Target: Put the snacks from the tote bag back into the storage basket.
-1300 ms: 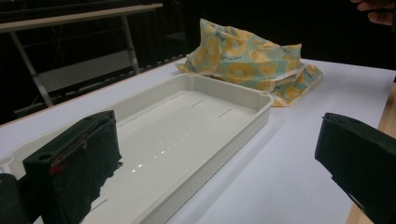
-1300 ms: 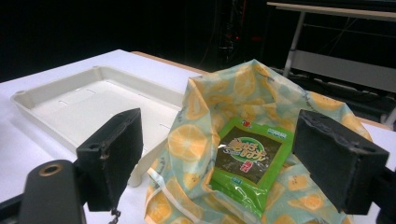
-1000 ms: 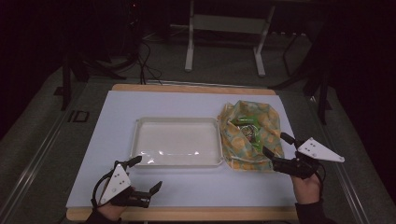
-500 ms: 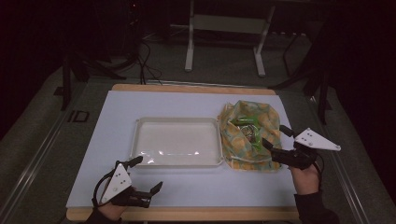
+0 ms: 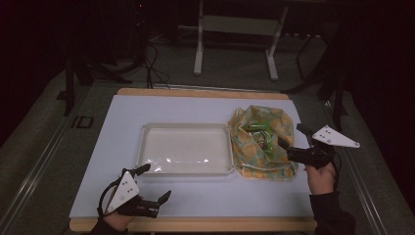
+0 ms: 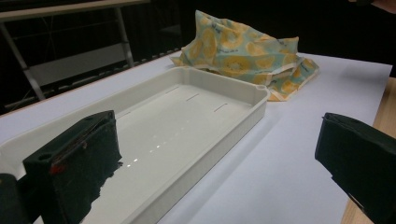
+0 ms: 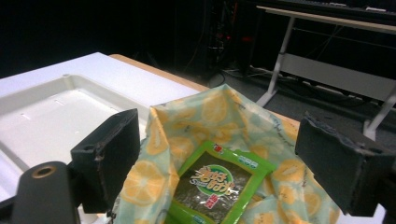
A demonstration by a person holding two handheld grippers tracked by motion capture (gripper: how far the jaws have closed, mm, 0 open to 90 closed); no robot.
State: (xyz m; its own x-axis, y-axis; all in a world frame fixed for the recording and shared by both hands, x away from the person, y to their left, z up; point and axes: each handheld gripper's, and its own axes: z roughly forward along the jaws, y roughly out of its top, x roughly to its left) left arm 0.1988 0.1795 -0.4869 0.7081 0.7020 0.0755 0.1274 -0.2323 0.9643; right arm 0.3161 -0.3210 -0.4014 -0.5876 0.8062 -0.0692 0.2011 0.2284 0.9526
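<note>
Since the earlier high views, the right gripper [image 5: 291, 138] has slid forward along the right edge of the lemon-print cloth bag [image 5: 262, 142] and now hangs over its open mouth, while the left gripper [image 5: 157, 182] has kept its place near the front edge of the table [image 5: 205, 103].

The bag lies slumped on the right half of the table, its edge touching the right rim of the white tray [image 5: 184, 149]. Its mouth is spread open, and a green snack packet [image 5: 262, 138] lies inside, face up; in the right gripper view the green snack packet [image 7: 215, 184] shows between the two black jaws and beyond them, resting in the folds of the cloth. The tray stands bare just beside the bag, probably so that whatever comes out of the bag can be set down in it with a short move across.

The right gripper's jaws have just been opening and now stand wide apart, nothing pressed between them; the packet lies below and ahead of them, and no pad appears to touch it or the cloth. That wide stance suits a reach down onto the packet's edge. The left gripper waits in front of the tray's near left corner, likely kept clear until it is needed to steady the bag. Its jaws are also apart and hold nothing; in the left gripper view one jaw stands over the near end of the white tray [image 6: 187, 126].
</note>
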